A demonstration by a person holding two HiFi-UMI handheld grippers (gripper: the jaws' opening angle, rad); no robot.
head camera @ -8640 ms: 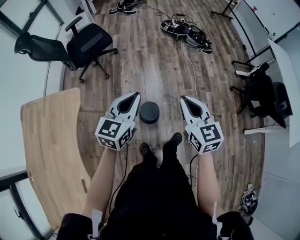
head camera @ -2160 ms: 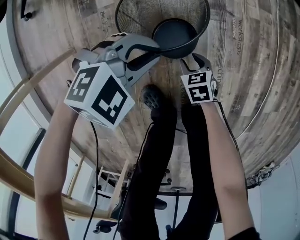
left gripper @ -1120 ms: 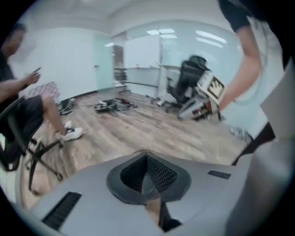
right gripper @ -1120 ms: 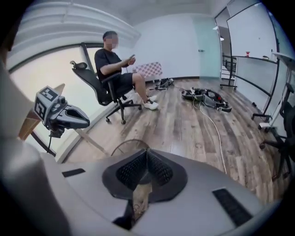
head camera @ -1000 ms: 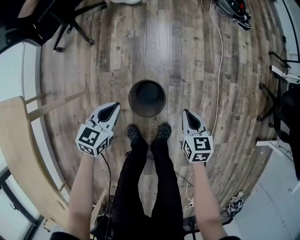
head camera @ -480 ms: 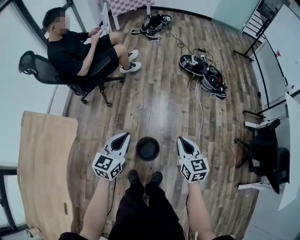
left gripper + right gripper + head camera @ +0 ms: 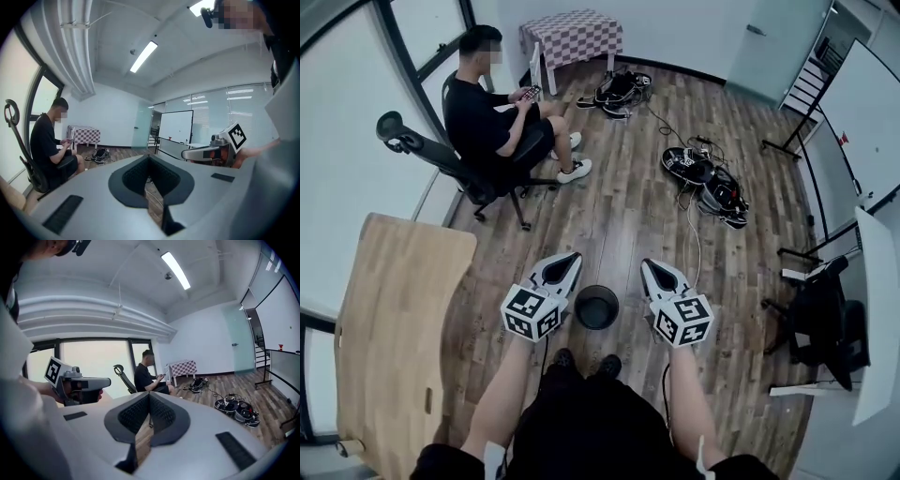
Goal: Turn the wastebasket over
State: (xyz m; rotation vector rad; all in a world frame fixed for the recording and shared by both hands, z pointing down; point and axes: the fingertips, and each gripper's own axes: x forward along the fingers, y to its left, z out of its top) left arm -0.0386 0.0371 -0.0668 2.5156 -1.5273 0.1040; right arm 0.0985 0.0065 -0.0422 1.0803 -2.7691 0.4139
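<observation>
- Wastebasket (image 7: 596,307) placement: it is small, dark and round, and stands on the wooden floor (image 7: 619,216) well away from the floor's edges and just ahead of the person's shoes (image 7: 562,357). From the head view it looks mouth up, with a thin rim round a dark inside, but it is too small to be sure.
- Left gripper (image 7: 565,260): its jaws are pressed together with nothing between them. It looks out level across the room, not down at the wastebasket.
- Right gripper (image 7: 650,268): its jaws are likewise pressed together and empty, and it too points out across the room. In the head view the wastebasket lies between the two grippers, but neither touches it and neither gripper view shows it.
- Handling, as a judgement: a basket this small is probably light and empty, with thin, stiff walls that hold their shape. It would tip easily and could skid or roll on the smooth boards if pushed low on one side.
- Where to take hold, as a judgement: the rim is the best place, pinched between the jaws on opposite sides, one gripper to each side. That would let it be lifted clear and rotated without slipping. The round wall is too wide for one gripper to span.
- Material: whether it is metal or plastic cannot be told from here.
- Writing: no brand or label shows on the wastebasket. The cubes on the grippers carry black-and-white square markers, which are patterns and not words. Nothing else in view can be read.
</observation>
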